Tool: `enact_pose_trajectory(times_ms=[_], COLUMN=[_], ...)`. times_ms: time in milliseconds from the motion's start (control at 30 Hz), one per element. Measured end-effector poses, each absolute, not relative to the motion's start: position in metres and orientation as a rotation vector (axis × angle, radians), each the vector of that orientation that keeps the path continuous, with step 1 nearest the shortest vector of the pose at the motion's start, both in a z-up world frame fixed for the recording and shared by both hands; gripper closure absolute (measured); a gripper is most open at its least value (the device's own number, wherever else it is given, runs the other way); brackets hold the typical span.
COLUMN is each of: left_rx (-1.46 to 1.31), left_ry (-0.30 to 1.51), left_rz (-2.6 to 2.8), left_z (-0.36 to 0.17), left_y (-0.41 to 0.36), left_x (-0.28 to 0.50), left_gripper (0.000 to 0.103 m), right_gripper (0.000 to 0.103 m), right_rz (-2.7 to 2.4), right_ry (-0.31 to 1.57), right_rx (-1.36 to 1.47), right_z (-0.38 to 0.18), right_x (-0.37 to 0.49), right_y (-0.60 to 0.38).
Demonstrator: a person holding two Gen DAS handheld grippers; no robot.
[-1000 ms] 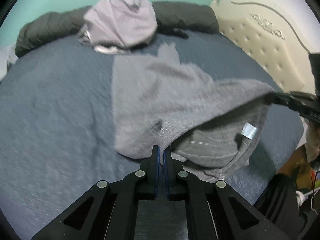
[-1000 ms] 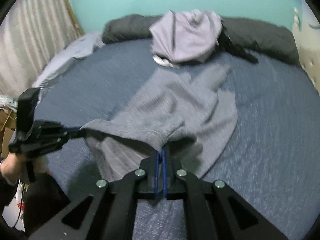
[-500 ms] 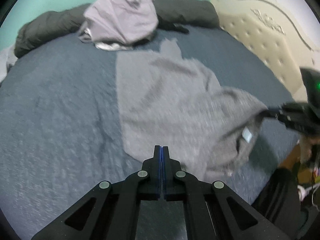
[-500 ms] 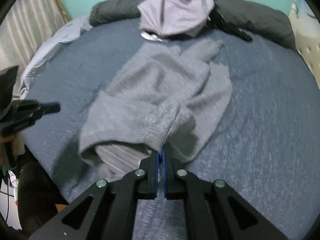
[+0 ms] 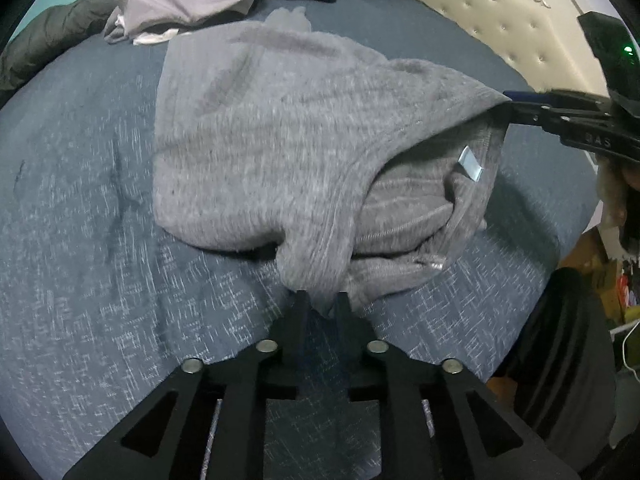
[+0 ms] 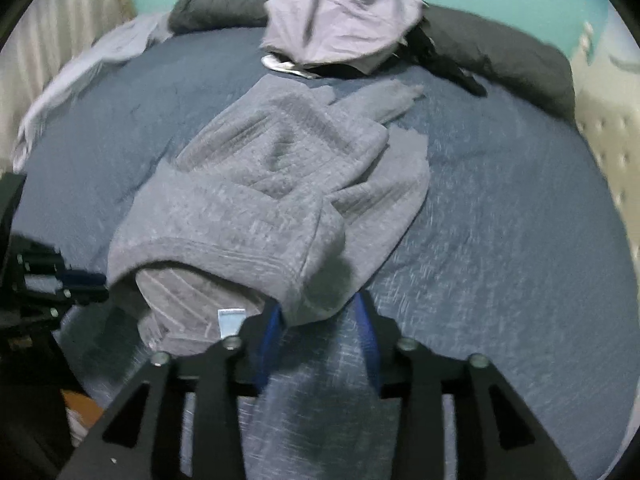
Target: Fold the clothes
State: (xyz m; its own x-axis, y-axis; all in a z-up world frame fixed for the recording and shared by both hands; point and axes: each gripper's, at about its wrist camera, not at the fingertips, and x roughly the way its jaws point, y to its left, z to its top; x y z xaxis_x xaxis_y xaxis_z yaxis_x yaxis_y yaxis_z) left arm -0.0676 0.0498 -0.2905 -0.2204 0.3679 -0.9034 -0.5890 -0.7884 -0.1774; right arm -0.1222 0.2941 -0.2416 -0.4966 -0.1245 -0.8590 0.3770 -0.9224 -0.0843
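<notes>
1. Near the bed's front edge, the grey sweater (image 5: pixel 272 128) lies on the blue bedspread (image 5: pixel 80 240) with its hem end folded up over the body; collar end and tag (image 5: pixel 470 163) face the person.
2. Left gripper (image 5: pixel 322 300): fingers parted a little, a bunched fold of the sweater's near edge sits at the tips. Looks like a release or a loose contact, not a clamp; can't tell if any cloth is pinched.
3. Right gripper (image 6: pixel 320 312): blue-padded fingers wide apart, a corner of the sweater drooping between them, not held. In the left wrist view its tip touches the sweater's raised corner, so contact only.
4. Progress, my read: first lengthwise fold laid down, but sloppy. Top layer is skewed, one sleeve (image 6: pixel 384 100) pokes out toward the far side, and the inner layer is rumpled under the flap.
5. Left to do: tuck the sleeve, square the edges, probably one more fold, then stack.
6. Around: a lilac garment pile (image 6: pixel 340 28) on a dark duvet roll (image 6: pixel 500 52) along the far edge, a pale cloth (image 6: pixel 80 72) at the left edge by the curtain, and a tufted headboard (image 5: pixel 500 20) on the right side.
7. Obstructions: none on the bedspread next to the sweater. The far pile is just beyond the sleeve tip, which limits room to push forward.
</notes>
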Motion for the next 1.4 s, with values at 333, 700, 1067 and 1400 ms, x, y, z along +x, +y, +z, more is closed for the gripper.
enact_pose_trajectory(times_ms=[333, 700, 1067, 1400], left_rx=[-1.436, -1.403, -1.418, -1.455], left_ry=[0.236, 0.175, 0.202, 0.170], left_rz=[2.064, 2.104, 2.057, 2.078], left_z=[-0.290, -0.275, -0.297, -0.319], left_y=[0.041, 0.027, 0.046, 0.078], left_x=[-0.068, -0.075, -0.068, -0.072], left_gripper=[0.081, 0.074, 0.069, 0.059], right_gripper=[0.053, 0.091, 0.100, 0.100], right_rz=[-2.400, -2.294, -2.488, -2.574], right_ry=[0.855, 1.007, 0.691, 0.534], right_rx=[1.289, 1.310, 1.252, 1.239], right_z=[-0.257, -0.284, -0.224, -0.198], right_x=[-0.118, -0.123, -0.136, -0.136], right_y=[0.253, 0.244, 0.272, 0.301])
